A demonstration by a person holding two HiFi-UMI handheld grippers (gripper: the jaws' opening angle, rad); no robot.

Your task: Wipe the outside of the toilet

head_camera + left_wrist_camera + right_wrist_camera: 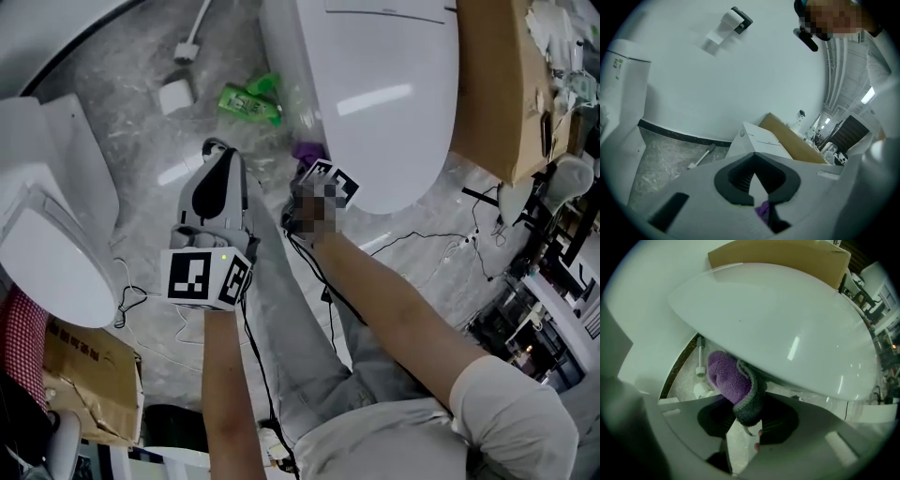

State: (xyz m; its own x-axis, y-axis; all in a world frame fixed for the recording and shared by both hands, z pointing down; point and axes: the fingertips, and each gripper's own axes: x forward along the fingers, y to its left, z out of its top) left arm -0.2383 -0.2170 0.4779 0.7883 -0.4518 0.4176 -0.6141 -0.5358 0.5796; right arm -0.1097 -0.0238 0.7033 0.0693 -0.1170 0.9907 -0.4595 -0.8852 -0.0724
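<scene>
Marble flooring point(141, 141) is surrounding the white toilet point(384, 103) at upper centre. Right tool point(746, 420) is clamping a purple cloth point(725, 378) against the bowl's underside. Left tool point(758, 187) is hanging closed and empty. Wiping is seemingly just beginning, with most of the outside awaiting.

I can read nothing; print on the cardboard box point(82, 352) at lower left and the green packet point(251, 101) near the top is too blurred.
</scene>
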